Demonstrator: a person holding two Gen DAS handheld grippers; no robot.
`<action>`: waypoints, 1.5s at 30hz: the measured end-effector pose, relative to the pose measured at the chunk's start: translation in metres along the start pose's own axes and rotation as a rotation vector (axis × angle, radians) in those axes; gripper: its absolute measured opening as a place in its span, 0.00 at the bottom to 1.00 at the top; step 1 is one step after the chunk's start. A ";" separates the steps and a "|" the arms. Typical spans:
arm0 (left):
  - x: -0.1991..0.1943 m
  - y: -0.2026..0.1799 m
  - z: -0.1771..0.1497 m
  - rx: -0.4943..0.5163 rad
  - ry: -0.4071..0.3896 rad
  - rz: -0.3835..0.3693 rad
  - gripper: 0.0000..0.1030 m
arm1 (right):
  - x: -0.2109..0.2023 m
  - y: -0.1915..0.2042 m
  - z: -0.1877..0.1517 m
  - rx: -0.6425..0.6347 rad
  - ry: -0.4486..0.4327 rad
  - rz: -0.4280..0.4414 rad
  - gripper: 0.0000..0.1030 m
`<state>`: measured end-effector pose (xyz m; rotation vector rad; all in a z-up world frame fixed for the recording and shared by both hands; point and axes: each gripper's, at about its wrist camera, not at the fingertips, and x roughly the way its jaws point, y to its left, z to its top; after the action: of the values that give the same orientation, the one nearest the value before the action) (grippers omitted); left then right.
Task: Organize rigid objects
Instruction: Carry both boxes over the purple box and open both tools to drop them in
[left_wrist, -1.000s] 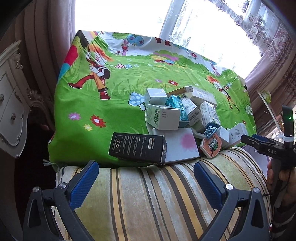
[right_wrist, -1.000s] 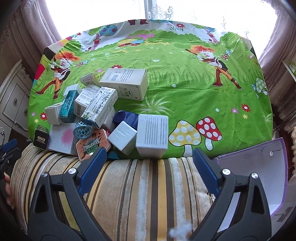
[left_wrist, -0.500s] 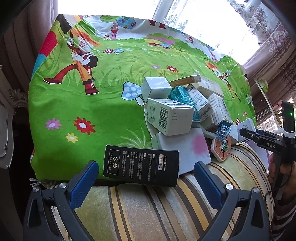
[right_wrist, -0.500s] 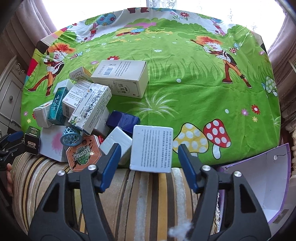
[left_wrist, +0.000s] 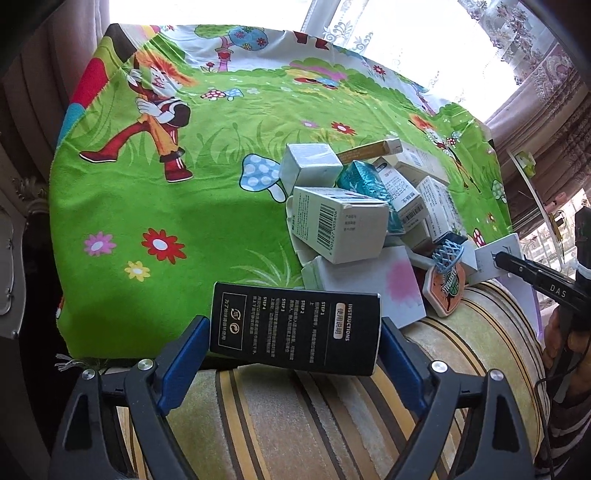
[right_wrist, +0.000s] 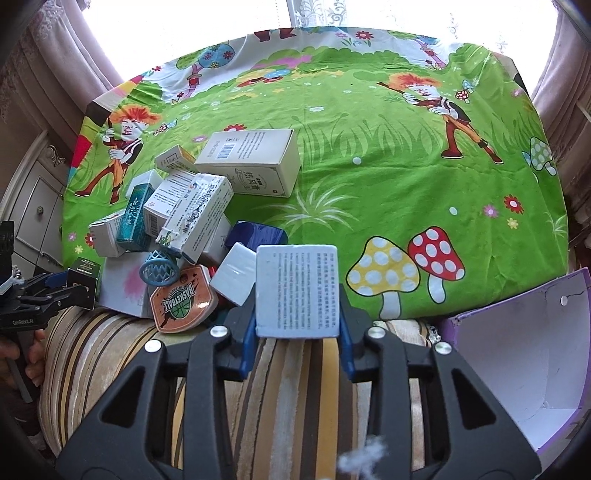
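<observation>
I have my right gripper (right_wrist: 297, 332) clamped on the pale blue box (right_wrist: 297, 291) and my left gripper (left_wrist: 293, 354), jaws just closing, against the black box (left_wrist: 295, 330) at the pile's near edge, so next I'd lift both toward the purple bin (right_wrist: 524, 362).

Cloth (right_wrist: 369, 177): bright green, cartoon figures, spotted mushrooms, flowers. Cushion (left_wrist: 295, 413): beige with brown and yellow stripes. Long box (left_wrist: 295, 332): black, white print. Square box (right_wrist: 297, 291): pale blue, small grey text. Gripper pads (left_wrist: 181, 358): blue.
</observation>
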<state>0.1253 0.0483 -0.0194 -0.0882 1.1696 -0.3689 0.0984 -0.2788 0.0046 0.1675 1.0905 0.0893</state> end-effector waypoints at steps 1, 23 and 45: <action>-0.005 -0.001 -0.001 -0.006 -0.015 0.005 0.87 | -0.004 -0.002 -0.001 0.005 -0.009 0.004 0.39; -0.043 -0.135 -0.034 0.112 -0.142 -0.148 0.87 | -0.092 -0.063 -0.058 0.114 -0.160 0.060 0.39; -0.009 -0.315 -0.051 0.401 -0.037 -0.324 0.87 | -0.132 -0.165 -0.109 0.268 -0.218 -0.127 0.39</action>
<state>0.0017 -0.2377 0.0493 0.0663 1.0251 -0.8777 -0.0607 -0.4514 0.0415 0.3397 0.8895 -0.1863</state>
